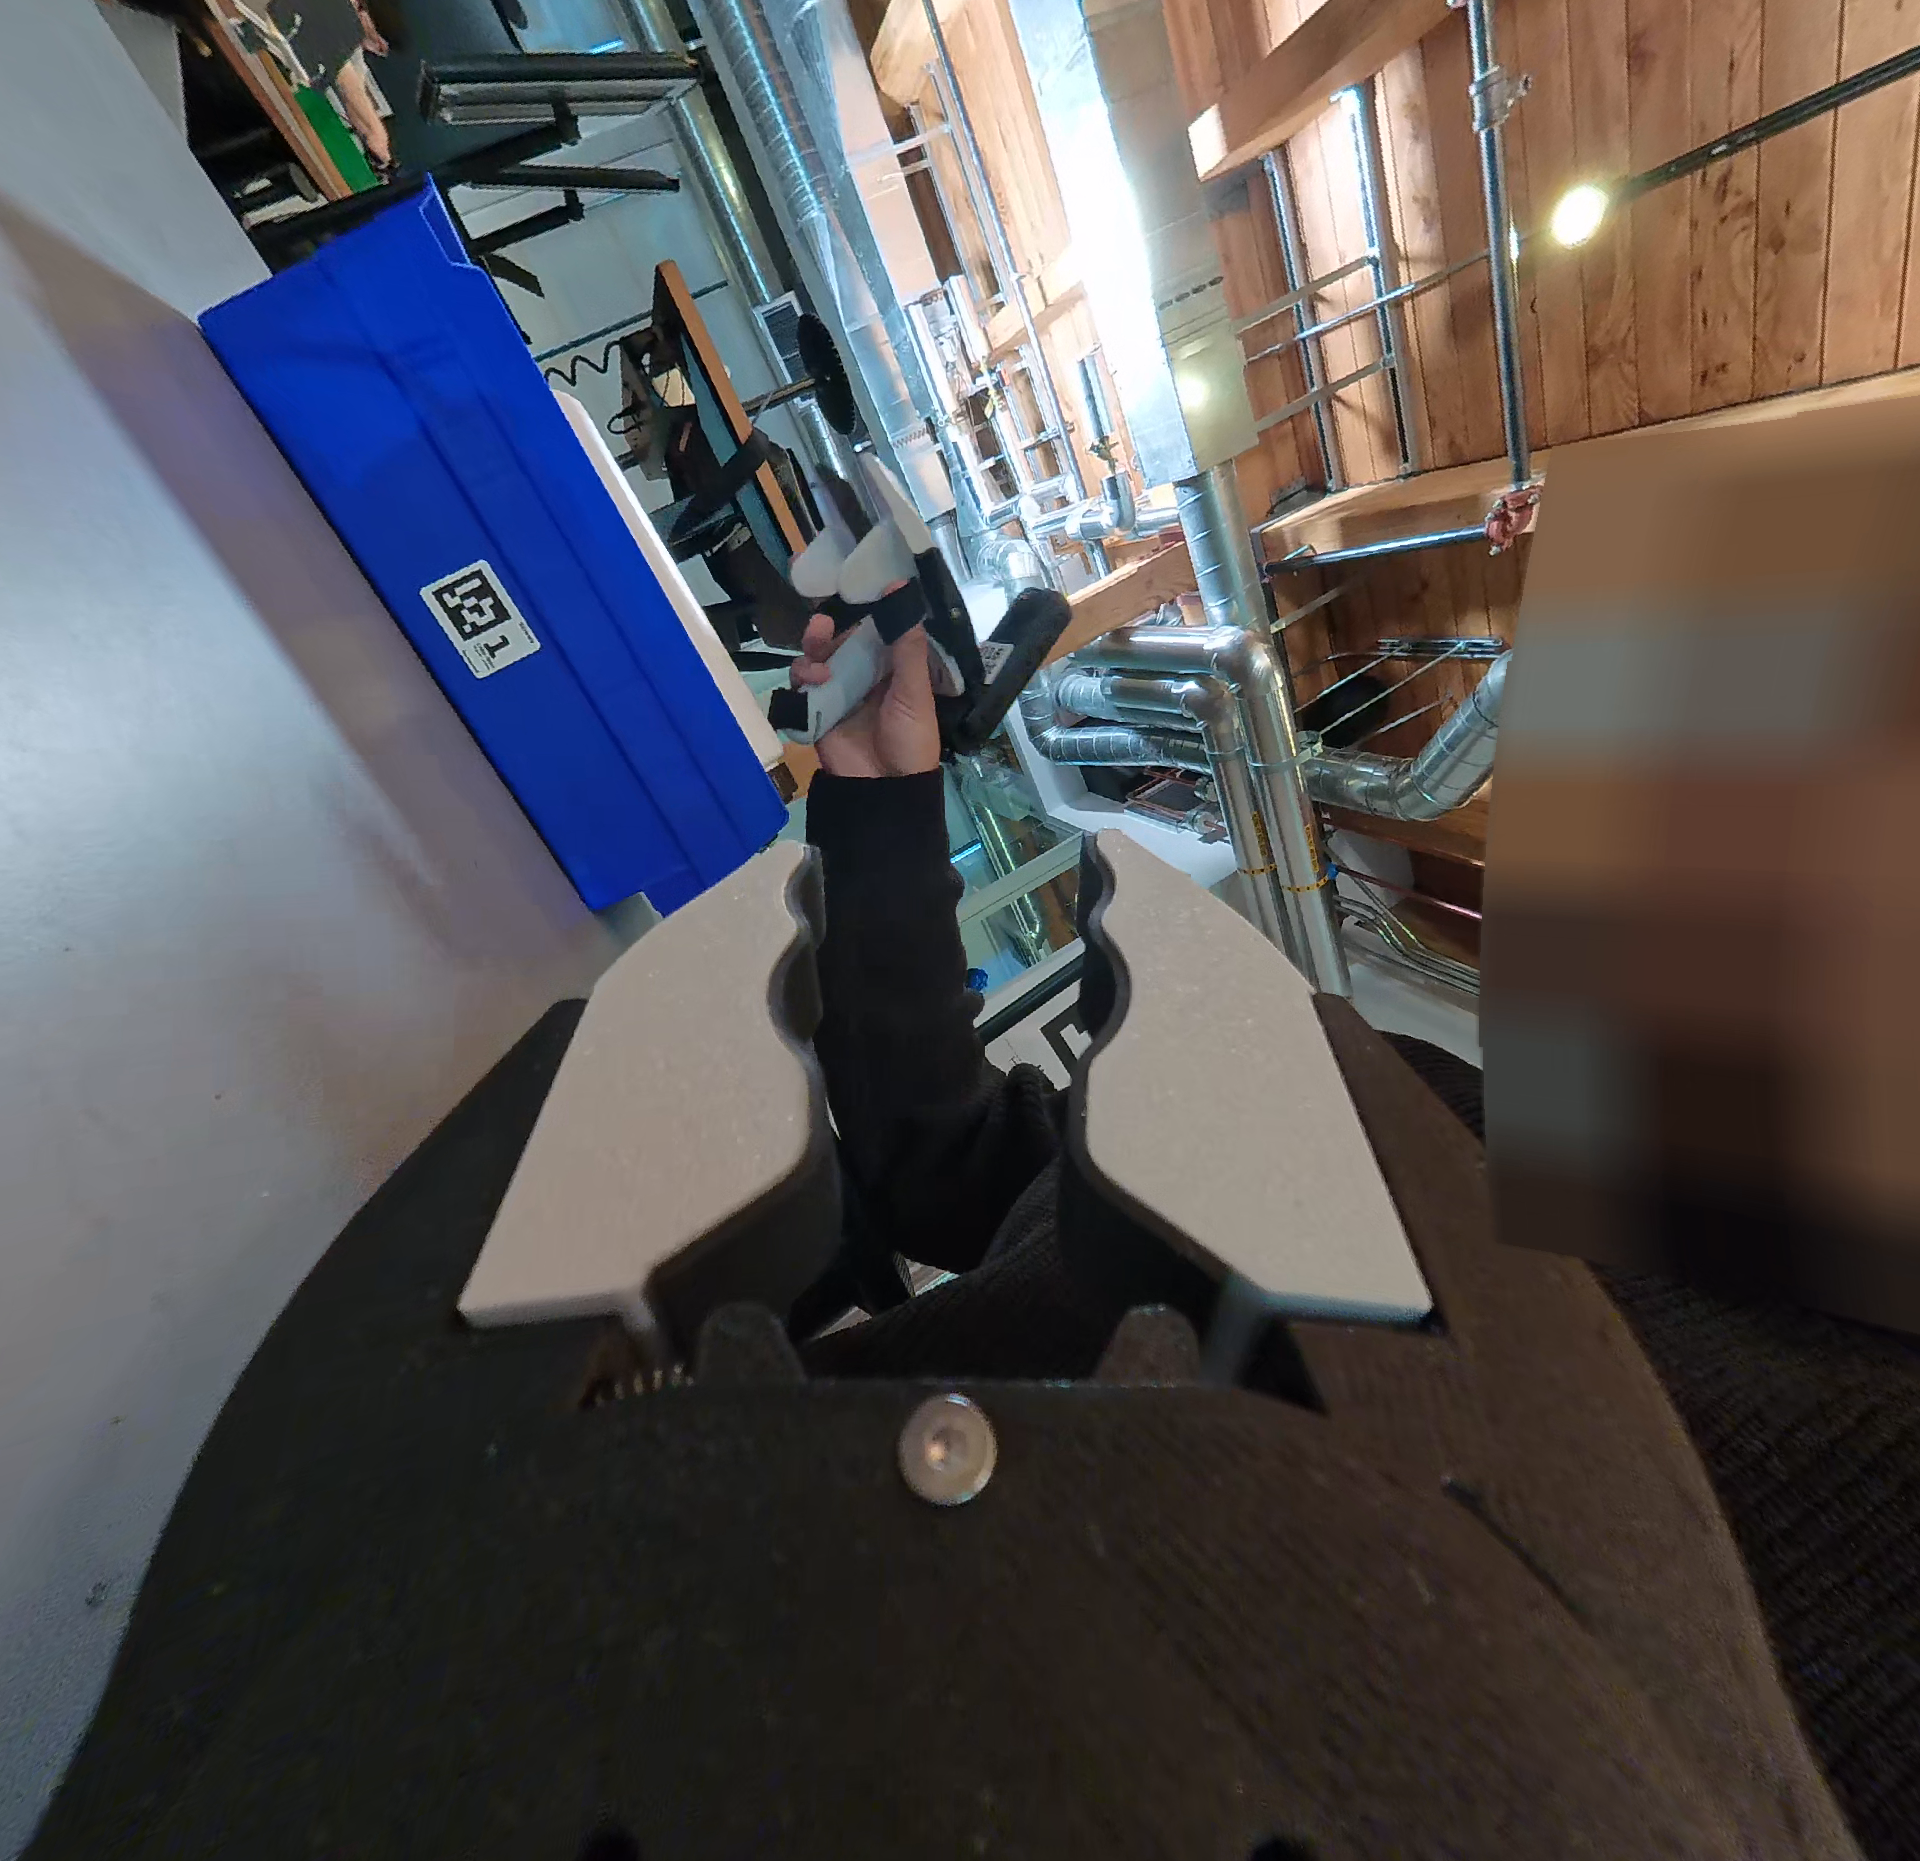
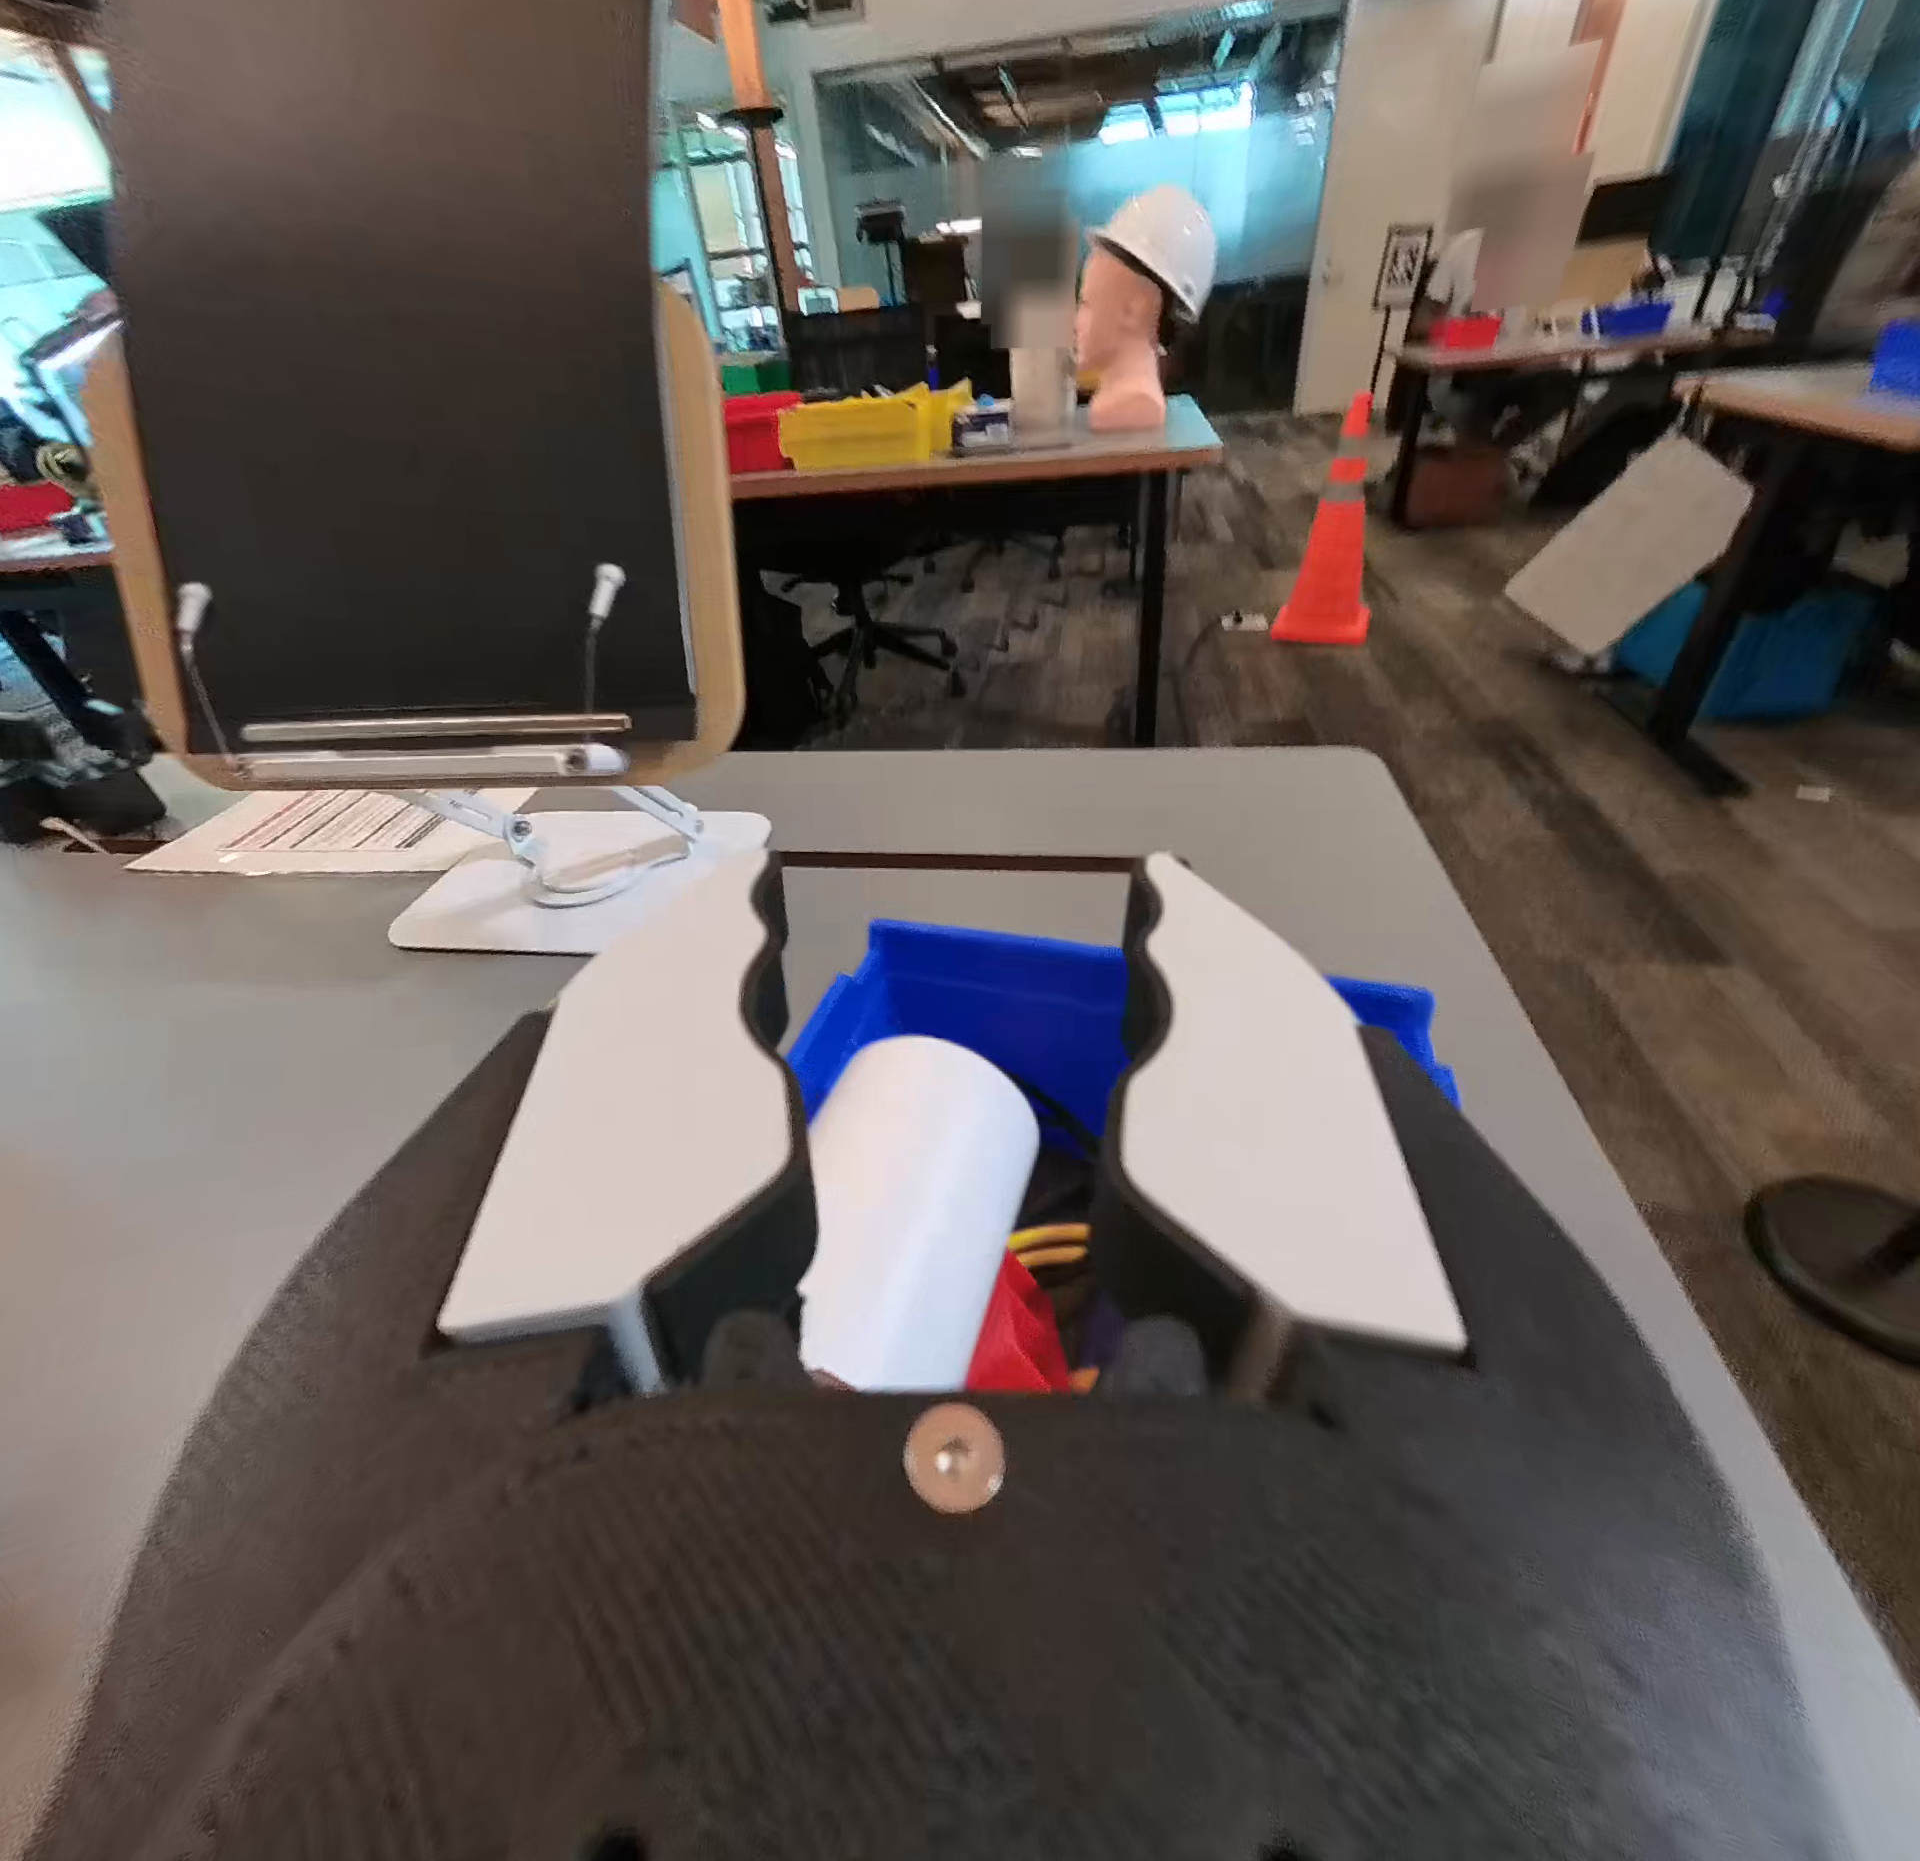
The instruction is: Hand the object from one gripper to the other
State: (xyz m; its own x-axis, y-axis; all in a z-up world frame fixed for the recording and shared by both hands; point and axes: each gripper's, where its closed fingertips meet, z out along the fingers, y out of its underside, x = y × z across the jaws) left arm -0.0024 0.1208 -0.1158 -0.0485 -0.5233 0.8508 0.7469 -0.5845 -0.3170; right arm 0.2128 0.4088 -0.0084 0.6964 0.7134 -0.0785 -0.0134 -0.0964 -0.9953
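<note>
Both my grippers, left [image 1: 945, 866] & right [image 2: 951, 876], spread, empty. White tube [image 2: 914, 1209] lies in blue bin [image 2: 987, 980] below right fingers. Prob light, smooth; grab mid-body.

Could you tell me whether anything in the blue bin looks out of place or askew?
The white cylinder lies tilted in the blue bin, propped on a jumble of red and yellow items; nothing looks spilled or damaged.
</note>
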